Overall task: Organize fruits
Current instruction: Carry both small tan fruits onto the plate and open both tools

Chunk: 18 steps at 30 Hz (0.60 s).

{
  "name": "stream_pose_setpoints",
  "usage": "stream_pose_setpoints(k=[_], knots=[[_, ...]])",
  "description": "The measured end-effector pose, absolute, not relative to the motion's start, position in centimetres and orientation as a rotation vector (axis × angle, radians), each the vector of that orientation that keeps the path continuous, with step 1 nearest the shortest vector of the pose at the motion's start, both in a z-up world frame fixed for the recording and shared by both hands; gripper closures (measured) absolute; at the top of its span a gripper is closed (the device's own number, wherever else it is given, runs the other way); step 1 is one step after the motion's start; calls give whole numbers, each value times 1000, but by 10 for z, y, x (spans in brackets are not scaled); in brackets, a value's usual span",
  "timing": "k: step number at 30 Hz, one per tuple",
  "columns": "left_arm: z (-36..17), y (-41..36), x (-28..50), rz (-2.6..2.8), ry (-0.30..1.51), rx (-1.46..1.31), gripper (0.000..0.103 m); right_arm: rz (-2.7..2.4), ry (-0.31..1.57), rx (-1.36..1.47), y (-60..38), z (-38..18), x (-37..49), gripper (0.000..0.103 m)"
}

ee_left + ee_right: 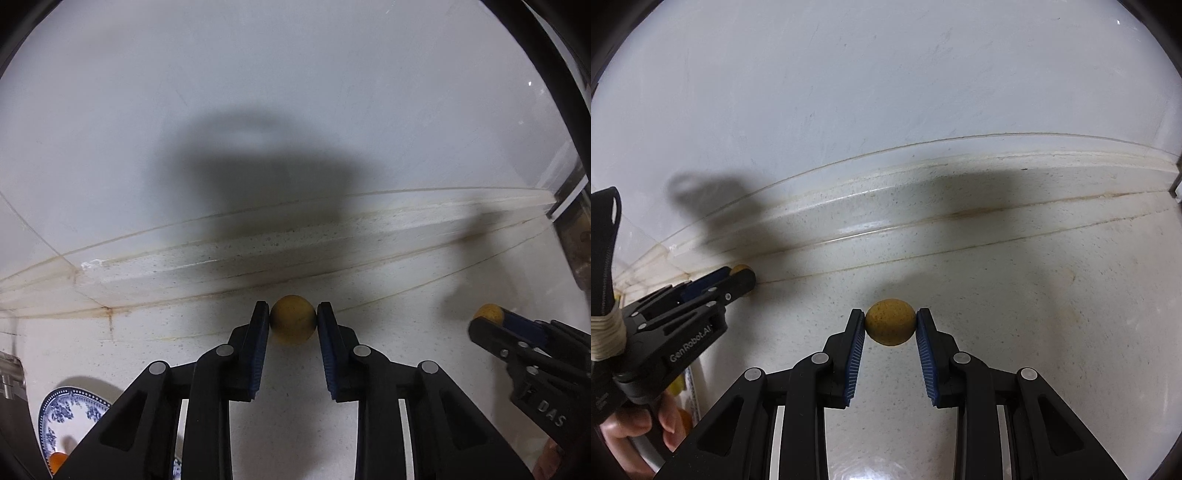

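My left gripper (pixel 293 314) is shut on a round yellow-brown fruit (pixel 293 320), held between its blue pads near the back of the white counter. My right gripper (pixel 890 319) is shut on a second yellow-brown fruit (pixel 890 322), also over the counter. In the left wrist view the right gripper (pixel 493 319) shows at the right with its fruit (pixel 487 312) at the tips. In the right wrist view the left gripper (pixel 740 278) shows at the left, its fruit (pixel 740 268) mostly hidden behind the fingers.
A blue-and-white patterned plate (pixel 70 410) lies at the lower left with an orange fruit (pixel 58 460) on it. A raised ledge (pixel 258 251) and white wall run along the back. A metal fixture (pixel 11 376) stands at the left edge, and a dark frame (pixel 576 236) at the right.
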State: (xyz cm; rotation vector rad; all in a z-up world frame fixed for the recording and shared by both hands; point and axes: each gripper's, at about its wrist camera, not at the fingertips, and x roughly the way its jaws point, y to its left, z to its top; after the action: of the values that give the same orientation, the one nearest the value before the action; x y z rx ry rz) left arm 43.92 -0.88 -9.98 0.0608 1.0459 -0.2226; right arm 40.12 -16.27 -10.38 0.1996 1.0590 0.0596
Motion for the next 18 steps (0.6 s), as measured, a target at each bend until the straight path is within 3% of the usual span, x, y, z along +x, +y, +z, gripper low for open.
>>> stream_pose_setpoints(k=[18], knots=[[-46,39,366,-270,955,50,77,187,961,141,-132,-64,358,73]])
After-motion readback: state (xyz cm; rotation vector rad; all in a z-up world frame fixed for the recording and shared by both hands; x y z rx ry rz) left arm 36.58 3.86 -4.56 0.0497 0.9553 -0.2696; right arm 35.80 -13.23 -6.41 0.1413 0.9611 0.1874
